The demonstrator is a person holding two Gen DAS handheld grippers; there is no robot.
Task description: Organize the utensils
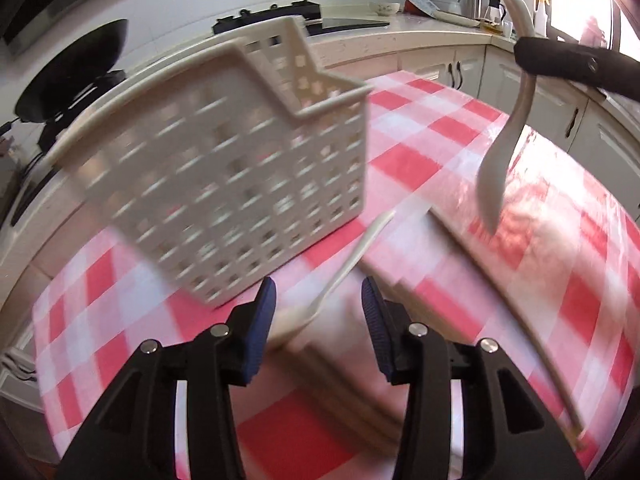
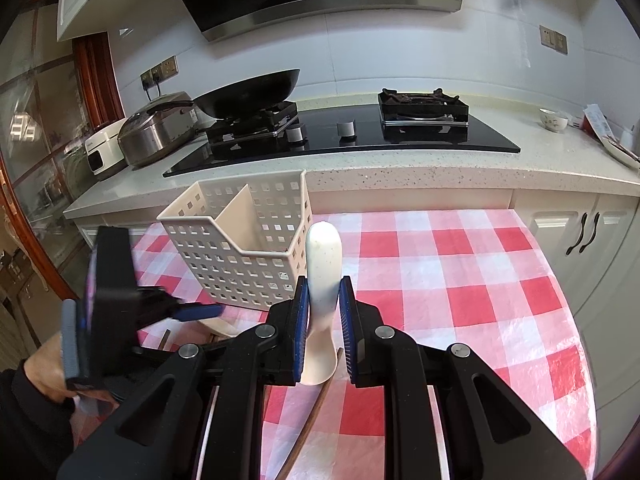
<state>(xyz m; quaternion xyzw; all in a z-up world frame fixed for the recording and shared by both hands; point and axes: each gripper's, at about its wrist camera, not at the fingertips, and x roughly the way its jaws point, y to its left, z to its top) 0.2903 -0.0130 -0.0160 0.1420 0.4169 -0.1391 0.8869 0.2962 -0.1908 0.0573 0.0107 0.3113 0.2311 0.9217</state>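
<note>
**Ana:** Utensils first, or the big things?

**Ben:** Big things. A bench (image 2: pixel 460 280) under a red-and-white checked cloth (image 2: pixel 480 304) fills the foreground. Behind it runs a speckled kitchen counter (image 2: pixel 400 168) with a black gas hob (image 2: pixel 360 136) and a dark wok (image 2: pixel 252 92) on the left burner.

**Ana:** And the holder?

**Ben:** A cream perforated caddy (image 2: pixel 244 248), divided into compartments, stands upright on the cloth at the bench's far left side. From the left wrist it looks blurred and tilted.

**Ana:** The right gripper?

**Ben:** The right gripper (image 2: pixel 323 320) has its jaws clamped on a white spoon (image 2: pixel 323 264), gripping the handle, which sticks up past the pads just beside the caddy's right wall. The left wrist view shows the bowl of that spoon hanging below the grip, above the cloth.

**Ana:** The left one?

**Ben:** The left gripper (image 1: pixel 318 320) has its jaws apart, nothing pressed between them. A second white spoon (image 1: pixel 340 276) lies on the cloth in the gap ahead, near the caddy's base; whether the pads touch it I cannot tell through the blur.

**Ana:** Anything smaller?

**Ben:** A brown wooden stick (image 2: pixel 312 420), possibly a chopstick, lies on the cloth under the right gripper.
</note>
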